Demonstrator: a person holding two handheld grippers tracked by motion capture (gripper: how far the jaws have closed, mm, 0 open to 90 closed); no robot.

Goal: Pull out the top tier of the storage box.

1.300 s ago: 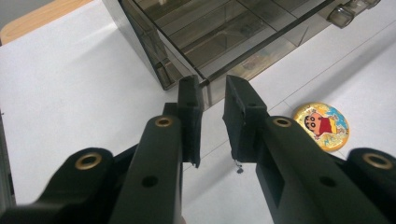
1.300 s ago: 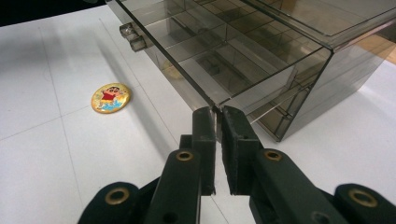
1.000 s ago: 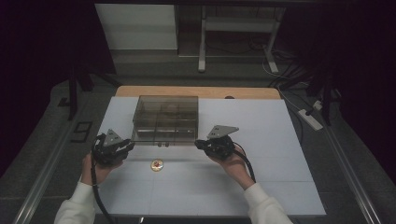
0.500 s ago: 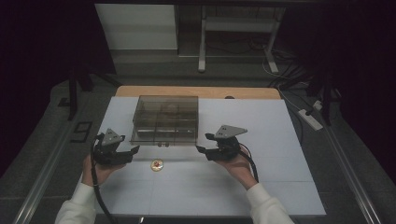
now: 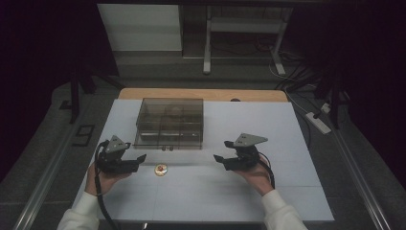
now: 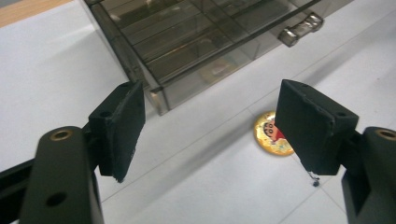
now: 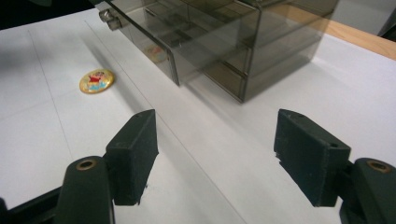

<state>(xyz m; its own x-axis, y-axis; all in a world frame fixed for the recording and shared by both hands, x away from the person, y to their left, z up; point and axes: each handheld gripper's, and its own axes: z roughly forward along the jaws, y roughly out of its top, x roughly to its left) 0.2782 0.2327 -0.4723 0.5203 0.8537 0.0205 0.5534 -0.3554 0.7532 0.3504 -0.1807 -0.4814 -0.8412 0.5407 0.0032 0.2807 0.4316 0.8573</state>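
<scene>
A smoky transparent drawer box (image 5: 170, 122) stands on the white table mat (image 5: 287, 143). Its bottom drawer (image 7: 144, 42) is pulled out a little, and its metal handle (image 6: 301, 28) faces me. A round gold badge with a cartoon figure (image 5: 160, 169) lies flat on the mat in front of the box. My left gripper (image 5: 138, 160) is held left of the badge, open and empty. In the left gripper view the badge (image 6: 266, 135) sits partly behind the right pad (image 6: 313, 126). My right gripper (image 5: 219, 159) is open and empty, right of the badge, aimed at the box corner (image 7: 245, 88).
A wooden table edge (image 5: 201, 94) runs behind the box. Metal rails (image 5: 43, 177) flank the table on both sides. A power strip (image 5: 318, 122) lies on the floor at the right. White mat stretches around both hands.
The right gripper has drawn back from the box front, to the right and toward me. The left gripper has slid slightly nearer me. Box and badge have stayed put.
</scene>
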